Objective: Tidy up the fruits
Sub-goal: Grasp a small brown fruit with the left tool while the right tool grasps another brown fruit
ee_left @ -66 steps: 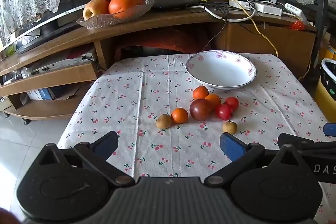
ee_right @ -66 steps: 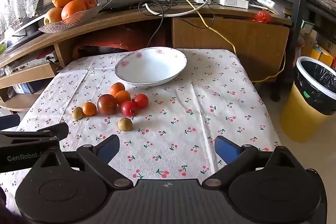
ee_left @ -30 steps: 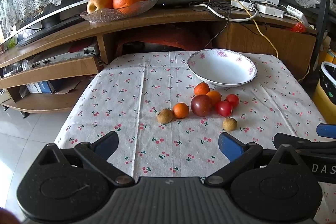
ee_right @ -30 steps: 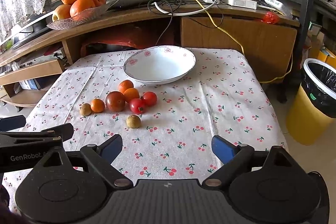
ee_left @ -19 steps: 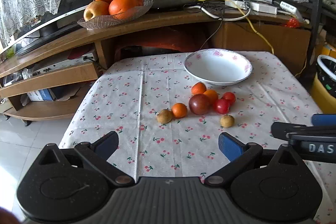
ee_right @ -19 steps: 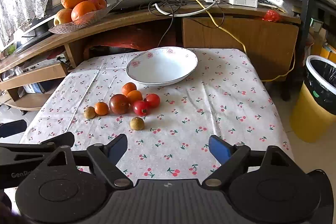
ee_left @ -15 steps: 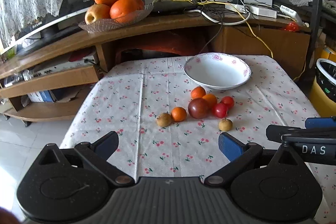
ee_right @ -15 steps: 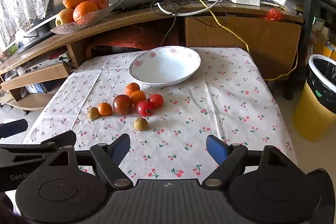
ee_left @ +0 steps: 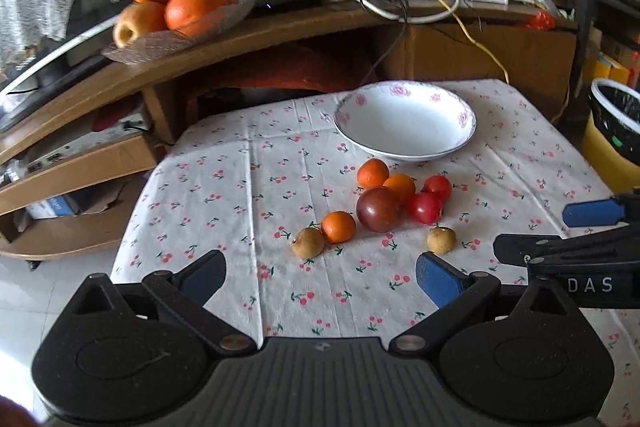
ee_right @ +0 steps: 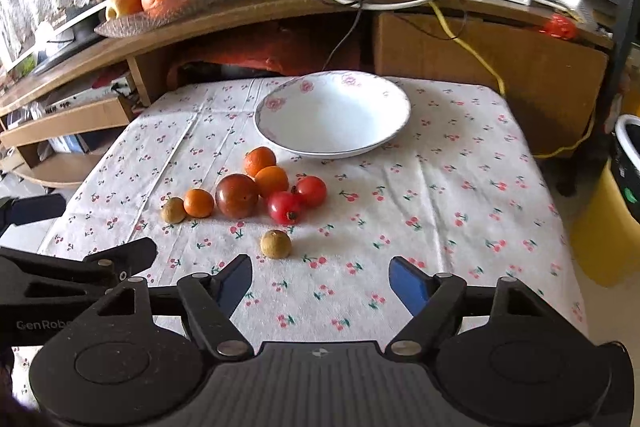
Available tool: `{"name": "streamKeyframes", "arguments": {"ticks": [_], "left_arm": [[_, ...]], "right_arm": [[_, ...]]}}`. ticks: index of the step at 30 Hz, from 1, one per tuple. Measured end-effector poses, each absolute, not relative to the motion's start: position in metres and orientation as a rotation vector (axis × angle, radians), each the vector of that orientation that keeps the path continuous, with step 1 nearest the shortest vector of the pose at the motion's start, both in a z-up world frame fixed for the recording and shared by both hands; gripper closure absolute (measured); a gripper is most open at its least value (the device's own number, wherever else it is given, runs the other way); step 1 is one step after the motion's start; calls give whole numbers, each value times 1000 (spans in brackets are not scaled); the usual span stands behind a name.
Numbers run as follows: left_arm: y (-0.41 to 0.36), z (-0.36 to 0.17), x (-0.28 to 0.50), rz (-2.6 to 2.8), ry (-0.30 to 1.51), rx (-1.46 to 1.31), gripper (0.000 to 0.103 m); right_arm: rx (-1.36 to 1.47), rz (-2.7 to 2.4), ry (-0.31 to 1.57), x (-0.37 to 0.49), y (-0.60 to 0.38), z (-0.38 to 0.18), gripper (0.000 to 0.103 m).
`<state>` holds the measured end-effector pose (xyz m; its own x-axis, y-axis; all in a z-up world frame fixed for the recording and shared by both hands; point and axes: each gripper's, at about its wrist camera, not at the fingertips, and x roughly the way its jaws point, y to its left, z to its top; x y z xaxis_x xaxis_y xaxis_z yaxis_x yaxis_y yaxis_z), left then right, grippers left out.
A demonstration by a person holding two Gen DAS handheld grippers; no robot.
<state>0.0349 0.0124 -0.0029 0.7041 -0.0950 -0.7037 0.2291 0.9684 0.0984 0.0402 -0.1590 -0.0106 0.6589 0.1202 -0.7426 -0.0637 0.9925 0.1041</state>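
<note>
Both tools gape empty over the near desk edge, and the lone brown fruit [ee_right: 275, 243], lying nearer than the cluster in front of the white bowl [ee_right: 332, 115], sits just ahead-left of the right tool [ee_right: 320, 285], probably the closer one.

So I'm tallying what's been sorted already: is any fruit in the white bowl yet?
No, the white bowl is empty, and the small fruits all lie on the tablecloth in front of it.

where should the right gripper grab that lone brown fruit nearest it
Grip the lone brown fruit across its round middle, coming down from above with the open right hand-held gripper. It sits apart from the cluster, so cloth is clear on both sides for the fingers.
</note>
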Motion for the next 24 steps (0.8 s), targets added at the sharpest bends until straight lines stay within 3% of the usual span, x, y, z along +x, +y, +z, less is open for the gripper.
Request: {"name": "streamKeyframes", "arguments": {"ticks": [10, 16, 21, 24], "left_arm": [[18, -17, 67, -326, 784, 315, 0], [29, -32, 86, -359, 828, 309, 12], [34, -45, 102, -386, 868, 283, 34], [33, -50, 108, -409, 885, 270, 41]], "right_arm": [[9, 232, 909, 72, -150, -27, 37], [-23, 298, 935, 85, -145, -38, 42], [-34, 326, 947, 95, -147, -47, 49], [-11, 339, 960, 100, -150, -52, 56]]}}
